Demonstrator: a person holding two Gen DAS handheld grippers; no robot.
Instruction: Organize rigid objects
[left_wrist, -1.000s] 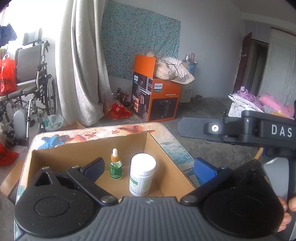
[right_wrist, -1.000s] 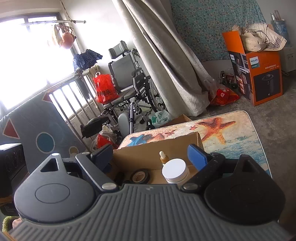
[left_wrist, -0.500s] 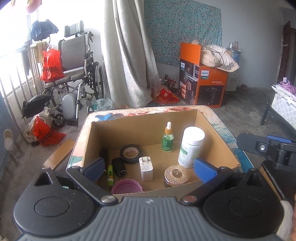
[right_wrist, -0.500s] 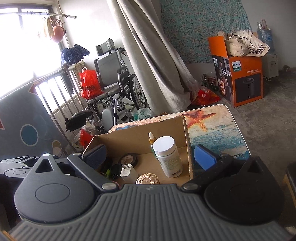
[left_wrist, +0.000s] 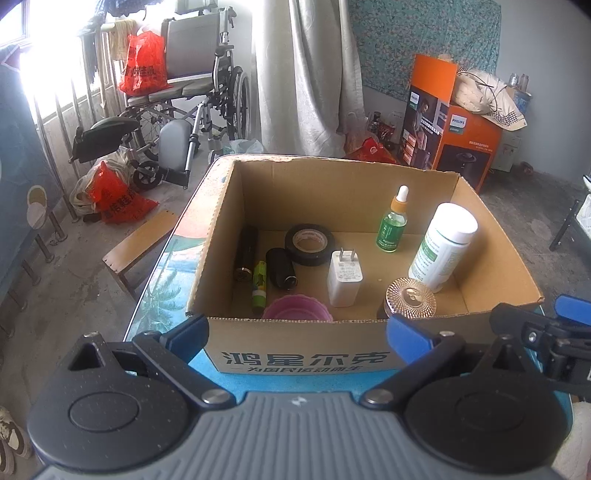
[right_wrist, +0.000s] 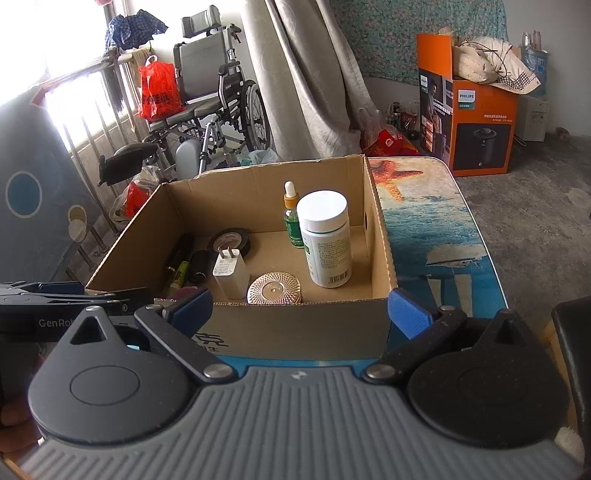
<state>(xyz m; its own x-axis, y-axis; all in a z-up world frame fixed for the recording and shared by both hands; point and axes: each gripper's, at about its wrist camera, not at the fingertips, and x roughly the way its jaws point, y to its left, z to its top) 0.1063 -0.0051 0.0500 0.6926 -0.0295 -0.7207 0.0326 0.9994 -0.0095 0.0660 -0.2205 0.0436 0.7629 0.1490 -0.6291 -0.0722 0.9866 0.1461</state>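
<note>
An open cardboard box (left_wrist: 295, 354) (right_wrist: 380, 236) sits on a sea-print table (right_wrist: 443, 236). Inside stand a white pill bottle (left_wrist: 443, 243) (right_wrist: 327, 240), a green dropper bottle (left_wrist: 393, 221) (right_wrist: 291, 218) and a white charger (left_wrist: 344, 277) (right_wrist: 229, 273). A roll of black tape (left_wrist: 310, 240), a gold round lid (left_wrist: 410, 297) (right_wrist: 274, 288), a pink cup (left_wrist: 297, 312), a green tube (left_wrist: 259, 284) and two black cylinders lie there too. My left gripper (left_wrist: 299, 332) is open before the box's near wall. My right gripper (right_wrist: 299, 306) is open at the near right corner. Neither holds anything.
A wheelchair (left_wrist: 192, 92) with a red bag (left_wrist: 142, 62) stands by the window railing. A grey curtain (left_wrist: 306, 74) hangs behind the box. An orange appliance carton (left_wrist: 454, 122) sits on the floor at right. A small wooden bench (left_wrist: 136, 247) is left of the table.
Both grippers have tilted downward and come nearer the box, so the box floor and its smaller items now show. The right gripper's jaws have widened a little.
</note>
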